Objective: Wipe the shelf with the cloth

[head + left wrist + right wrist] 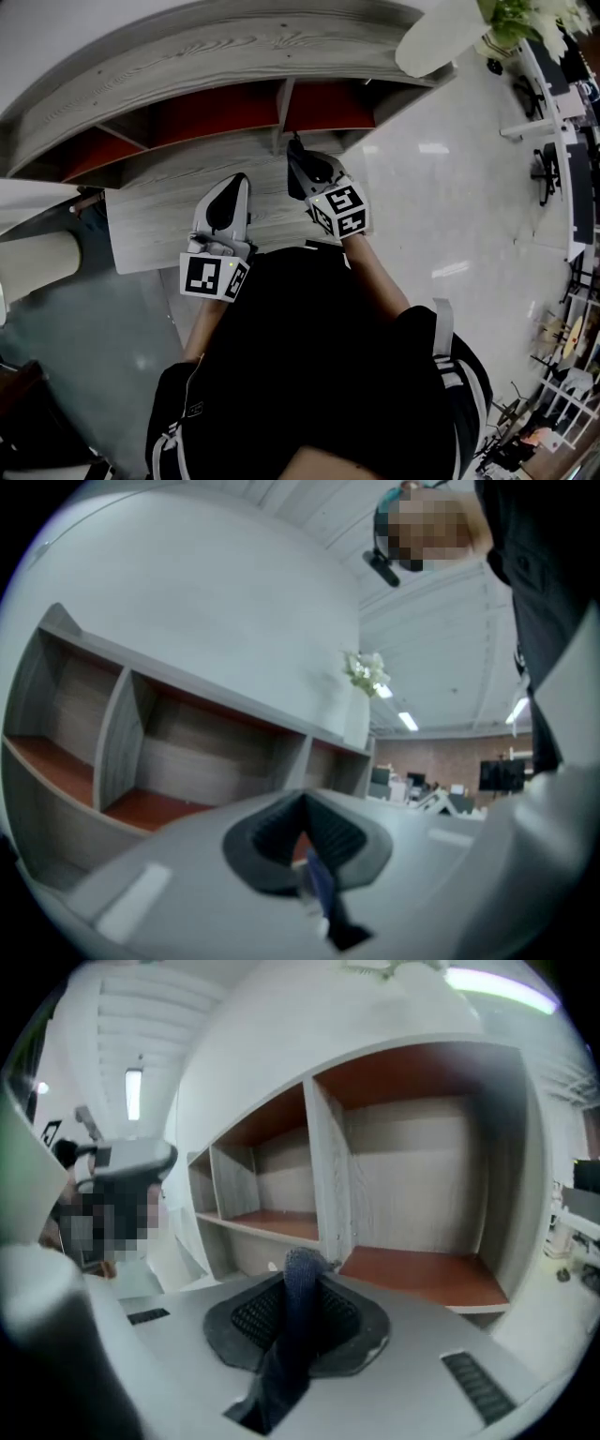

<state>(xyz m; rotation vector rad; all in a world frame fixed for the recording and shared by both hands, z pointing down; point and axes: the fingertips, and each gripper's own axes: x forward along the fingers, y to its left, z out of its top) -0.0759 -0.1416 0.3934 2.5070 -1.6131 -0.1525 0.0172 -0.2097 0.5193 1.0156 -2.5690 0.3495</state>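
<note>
The shelf (187, 56) is a grey wood unit with red-brown compartment floors (328, 105), and a grey board (150, 211) juts out below it. My right gripper (297, 155) hovers over that board, facing the compartments, shut on a dark blue cloth (298, 1283) that pokes up from its jaws and hangs back over them. In the right gripper view my right gripper (302, 1265) faces a red-brown compartment floor (422, 1277). My left gripper (232, 186) sits lower left over the board. In its own view my left gripper (305, 834) is shut on a thin blue strip (319, 883), seemingly cloth.
A white vase (439, 36) with green leaves stands on the shelf's right end. Glossy floor (450, 216) runs to the right, with desks and chairs (562, 159) beyond. A pale cylinder (37, 264) lies at the left. The person's black clothing fills the lower head view.
</note>
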